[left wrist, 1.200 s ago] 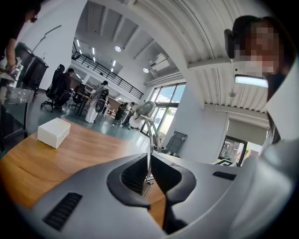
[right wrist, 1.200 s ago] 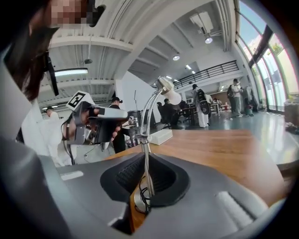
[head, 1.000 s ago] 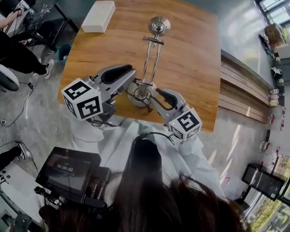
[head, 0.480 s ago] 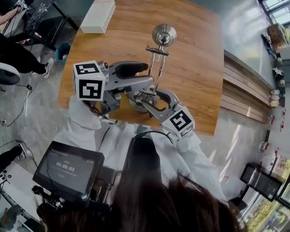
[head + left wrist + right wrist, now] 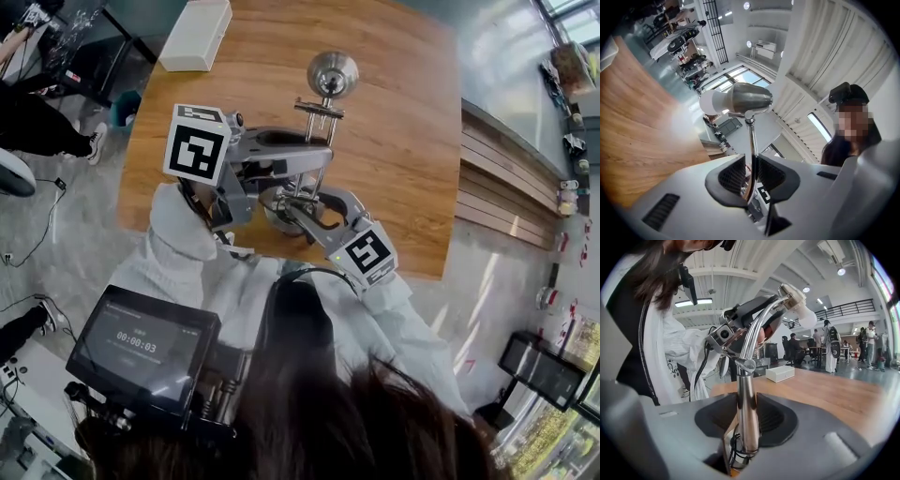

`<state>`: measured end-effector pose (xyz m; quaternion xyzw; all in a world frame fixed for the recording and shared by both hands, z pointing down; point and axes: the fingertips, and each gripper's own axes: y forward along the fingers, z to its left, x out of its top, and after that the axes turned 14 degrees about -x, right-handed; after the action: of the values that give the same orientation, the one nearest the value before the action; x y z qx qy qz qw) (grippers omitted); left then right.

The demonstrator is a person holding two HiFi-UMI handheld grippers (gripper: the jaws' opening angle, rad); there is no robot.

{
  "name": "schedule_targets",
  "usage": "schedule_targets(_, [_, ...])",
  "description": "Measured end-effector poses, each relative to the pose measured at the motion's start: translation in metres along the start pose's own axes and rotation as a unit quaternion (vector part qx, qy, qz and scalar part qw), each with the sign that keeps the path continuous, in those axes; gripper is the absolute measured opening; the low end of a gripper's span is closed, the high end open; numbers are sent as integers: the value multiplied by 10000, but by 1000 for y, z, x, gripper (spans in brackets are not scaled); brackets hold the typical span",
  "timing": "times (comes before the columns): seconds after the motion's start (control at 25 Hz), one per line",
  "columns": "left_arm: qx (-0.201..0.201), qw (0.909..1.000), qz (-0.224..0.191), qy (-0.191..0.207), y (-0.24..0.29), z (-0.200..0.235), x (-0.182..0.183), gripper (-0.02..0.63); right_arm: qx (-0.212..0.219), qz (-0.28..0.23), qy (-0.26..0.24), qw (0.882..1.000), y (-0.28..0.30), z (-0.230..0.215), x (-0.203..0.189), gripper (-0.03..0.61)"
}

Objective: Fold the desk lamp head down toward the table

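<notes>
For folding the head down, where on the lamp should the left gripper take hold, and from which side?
Probably the arm, coming in level from the head view's left: its straight thin rods fit between the pads, while the rounded head would likely slip. The left gripper is closing on a rod there. The right gripper is closing on the post, steadying it.

We look down on a wooden table (image 5: 403, 141) with a lamp (image 5: 333, 73) standing by its near edge. Our left gripper (image 5: 319, 157) reaches across to the lamp's rods, jaws closing with the rods between them. Our right gripper (image 5: 292, 211) sits low at the stem above the base, jaws closing around it. A white box (image 5: 195, 36) lies at the far corner, and a screen (image 5: 141, 342) shows at lower left.
</notes>
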<state>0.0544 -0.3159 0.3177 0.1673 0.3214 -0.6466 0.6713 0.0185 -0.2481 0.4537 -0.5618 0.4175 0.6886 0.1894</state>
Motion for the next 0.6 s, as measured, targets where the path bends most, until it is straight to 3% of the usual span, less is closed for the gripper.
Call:
schedule_targets(0.08, [68,10000,36,15,1,1,3,37,14,-2,4,10000,-1,0,1,124])
schedule_targets(0.36, [41,9996,-72,-288,-3,12,3,36,99,-8,-23,9999,-3,5,4,124])
schedule_targets(0.6, [-21,9954,-328,-900,-6,28,-4,40,138,-27,8,9999,-8,8,9,124])
